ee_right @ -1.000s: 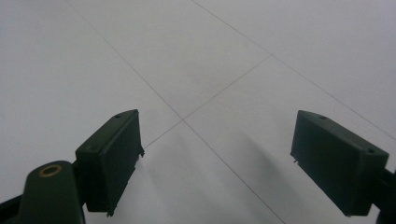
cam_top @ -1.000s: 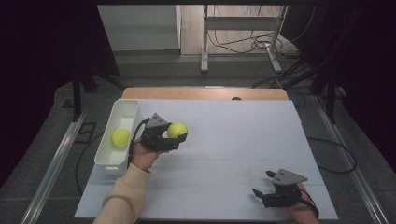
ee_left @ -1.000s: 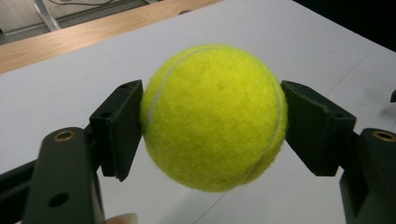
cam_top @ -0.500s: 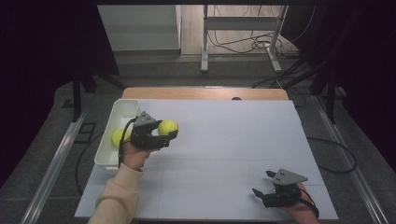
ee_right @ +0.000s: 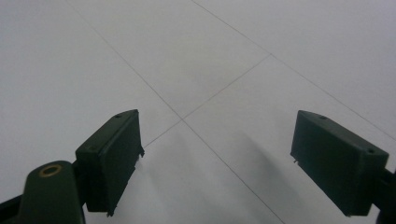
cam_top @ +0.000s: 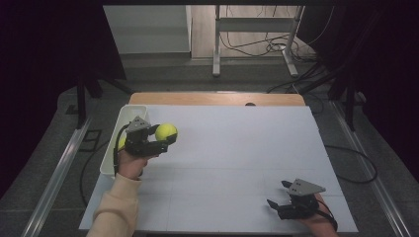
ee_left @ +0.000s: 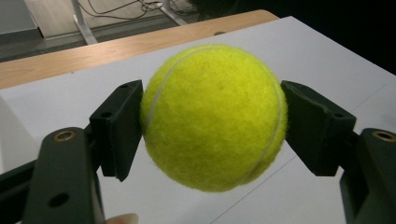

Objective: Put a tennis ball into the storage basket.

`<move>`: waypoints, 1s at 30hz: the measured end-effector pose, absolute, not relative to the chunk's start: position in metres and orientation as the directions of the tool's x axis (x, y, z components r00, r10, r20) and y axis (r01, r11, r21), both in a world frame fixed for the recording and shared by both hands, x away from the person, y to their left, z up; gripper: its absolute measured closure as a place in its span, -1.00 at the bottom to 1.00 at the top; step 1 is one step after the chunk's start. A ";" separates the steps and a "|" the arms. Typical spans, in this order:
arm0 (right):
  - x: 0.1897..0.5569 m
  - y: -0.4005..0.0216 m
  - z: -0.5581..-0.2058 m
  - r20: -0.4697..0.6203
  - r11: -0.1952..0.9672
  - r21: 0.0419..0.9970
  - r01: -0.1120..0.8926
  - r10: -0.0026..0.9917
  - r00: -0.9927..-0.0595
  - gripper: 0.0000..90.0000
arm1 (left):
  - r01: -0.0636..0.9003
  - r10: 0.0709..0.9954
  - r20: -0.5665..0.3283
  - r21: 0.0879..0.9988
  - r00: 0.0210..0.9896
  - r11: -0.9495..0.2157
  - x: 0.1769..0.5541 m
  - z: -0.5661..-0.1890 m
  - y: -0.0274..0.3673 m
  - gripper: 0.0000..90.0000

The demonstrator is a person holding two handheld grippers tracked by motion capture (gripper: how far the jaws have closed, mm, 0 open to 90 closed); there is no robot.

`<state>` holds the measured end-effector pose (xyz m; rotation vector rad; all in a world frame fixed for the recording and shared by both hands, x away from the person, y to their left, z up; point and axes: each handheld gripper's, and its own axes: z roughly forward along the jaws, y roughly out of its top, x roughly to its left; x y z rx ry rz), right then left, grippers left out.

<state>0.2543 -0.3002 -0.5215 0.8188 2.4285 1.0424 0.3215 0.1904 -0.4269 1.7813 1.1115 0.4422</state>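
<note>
Carried leftward since a second ago, the tennis ball (cam_top: 166, 132) is clamped in the left gripper (cam_top: 159, 142) beside the white bin (cam_top: 118, 129); release over it seems next. Right gripper (cam_top: 277, 194) rests open, empty.

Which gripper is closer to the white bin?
Left. The left gripper, shut on a tennis ball, hangs right beside the white bin. The right gripper sits open at the table's opposite near corner.

Two tennis balls (cam_top: 166, 132) (cam_top: 121, 142), one white bin (cam_top: 112, 143), two tongs (cam_top: 159, 141) (cam_top: 277, 195), one table (cam_top: 237, 148)
</note>
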 end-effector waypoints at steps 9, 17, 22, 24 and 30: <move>0.254 -0.300 -0.522 -0.108 0.558 0.746 0.363 0.639 -0.761 -0.63 | 0.489 0.857 -0.181 0.868 0.482 -0.091 0.317 -0.424 0.209 -0.42; 0.255 -0.300 -0.522 -0.109 0.558 0.746 0.363 0.640 -0.761 -0.63 | 0.492 0.884 -0.175 0.868 0.434 -0.070 0.313 -0.425 0.227 -0.42; 0.255 -0.300 -0.522 -0.110 0.560 0.745 0.362 0.639 -0.761 -0.63 | 0.496 0.893 -0.177 0.866 0.414 -0.058 0.311 -0.427 0.236 -0.42; 0.255 -0.300 -0.522 -0.110 0.560 0.745 0.362 0.639 -0.761 -0.63 | 0.499 0.896 -0.177 0.865 0.407 -0.056 0.311 -0.427 0.238 -0.42; 0.255 -0.300 -0.522 -0.110 0.560 0.745 0.362 0.639 -0.761 -0.63 | 0.507 0.902 -0.178 0.860 0.392 -0.051 0.311 -0.430 0.243 -0.42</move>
